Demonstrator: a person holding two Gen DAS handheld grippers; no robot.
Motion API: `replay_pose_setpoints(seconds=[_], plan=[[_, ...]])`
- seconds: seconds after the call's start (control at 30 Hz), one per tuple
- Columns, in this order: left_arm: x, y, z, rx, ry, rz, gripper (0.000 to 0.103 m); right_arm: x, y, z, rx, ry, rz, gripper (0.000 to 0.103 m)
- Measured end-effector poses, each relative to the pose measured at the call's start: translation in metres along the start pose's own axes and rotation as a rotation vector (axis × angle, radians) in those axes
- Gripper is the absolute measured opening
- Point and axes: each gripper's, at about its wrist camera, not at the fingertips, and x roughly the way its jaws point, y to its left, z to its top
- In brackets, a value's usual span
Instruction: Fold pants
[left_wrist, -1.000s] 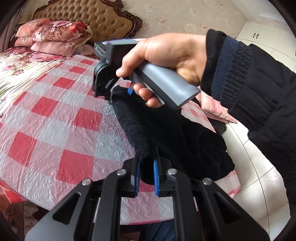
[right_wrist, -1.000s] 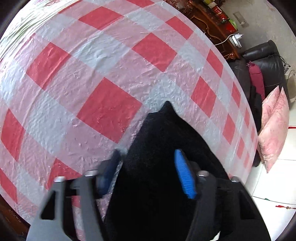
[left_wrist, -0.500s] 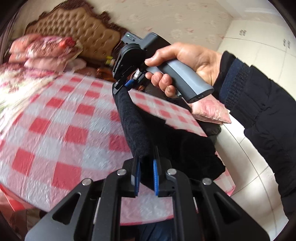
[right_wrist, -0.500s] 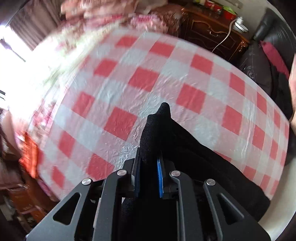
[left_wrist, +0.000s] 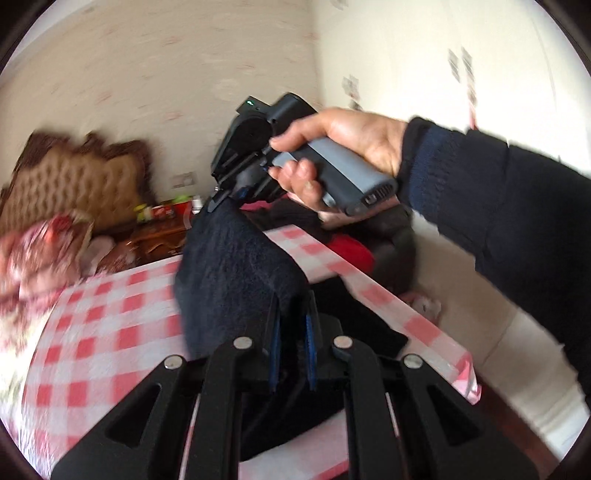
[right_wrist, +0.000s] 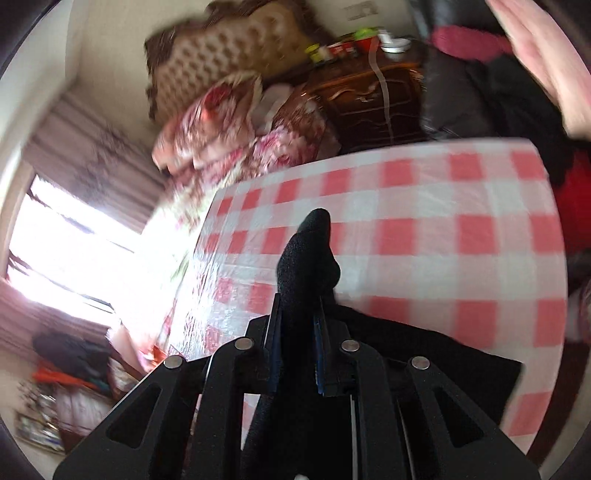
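I hold the black, fuzzy knit pants (left_wrist: 236, 273) off the red-and-white checked plastic cloth (left_wrist: 110, 332) that covers the worktop, 1 pinch in each of my 2 grippers. My left gripper (left_wrist: 291, 347) is clamped nearly shut on a thick fold of the fabric, its blue pads pressed into the cloth on both sides. My right gripper (right_wrist: 297, 347) is likewise closed tight on another bunch, with a rounded tip of the fabric poking out ahead of its fingers. In the left wrist view, the right gripper (left_wrist: 221, 195), gripped by my bare hand (left_wrist: 343, 147) with a dark sleeve (left_wrist: 498, 206) behind it, sits ahead of and above the left one, and the edge of the pants runs taut between them, straight away from my left fingertips. The rest of the garment hangs below that edge and trails onto the cloth just under and to the right of both grippers. I judge this to be the lift of 1 end before it is laid over the other, so the line between my 2 pinch points should stay straight as it goes down. The background is blurred.
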Motion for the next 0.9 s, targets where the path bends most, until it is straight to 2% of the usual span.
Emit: replay_pose_setpoints(seconds=[0.07, 0.17, 0.23, 0.33, 0.53, 0.63, 0.7, 0.73, 0.77, 0.83, 0.87, 0.9], plan=[[0.035, -0.044, -0.013, 0.07, 0.054, -0.012, 0.011, -0.007, -0.055, -0.012, 0.056, -0.012, 0.03, 0.014], [0.076, -0.087, -0.038, 0.141, 0.138, -0.018, 0.011, 0.003, -0.136, -0.035, 0.161, -0.008, 0.042, 0.014], [0.087, -0.1, -0.051, 0.177, 0.164, -0.014, 0.011, 0.011, -0.171, -0.049, 0.209, -0.01, 0.053, 0.014], [0.093, -0.111, -0.059, 0.234, 0.159, 0.012, 0.011, 0.01, -0.183, -0.057, 0.206, -0.05, 0.117, 0.014], [0.095, -0.115, -0.06, 0.276, 0.117, 0.052, 0.012, -0.015, -0.173, -0.055, 0.119, -0.124, 0.135, 0.014], [0.104, -0.12, -0.068, 0.274, 0.147, 0.021, 0.015, -0.003, -0.191, -0.06, 0.148, -0.093, 0.057, 0.015], [0.11, -0.12, -0.069, 0.27, 0.156, -0.065, 0.032, -0.002, -0.201, -0.065, 0.153, -0.094, 0.005, 0.018], [0.106, -0.122, -0.068, 0.268, 0.147, -0.109, 0.052, -0.002, -0.201, -0.066, 0.155, -0.1, -0.01, 0.032], [0.101, -0.122, -0.068, 0.26, 0.141, -0.142, 0.059, -0.009, -0.198, -0.068, 0.152, -0.131, -0.063, 0.033], [0.089, -0.12, -0.067, 0.252, 0.131, -0.203, 0.059, -0.023, -0.193, -0.072, 0.137, -0.188, -0.146, 0.033], [0.076, -0.112, -0.064, 0.226, 0.12, -0.268, 0.059, -0.034, -0.188, -0.073, 0.133, -0.219, -0.182, 0.034], [0.067, -0.104, -0.061, 0.2, 0.109, -0.294, 0.059, -0.047, -0.179, -0.077, 0.123, -0.251, -0.257, 0.039]])
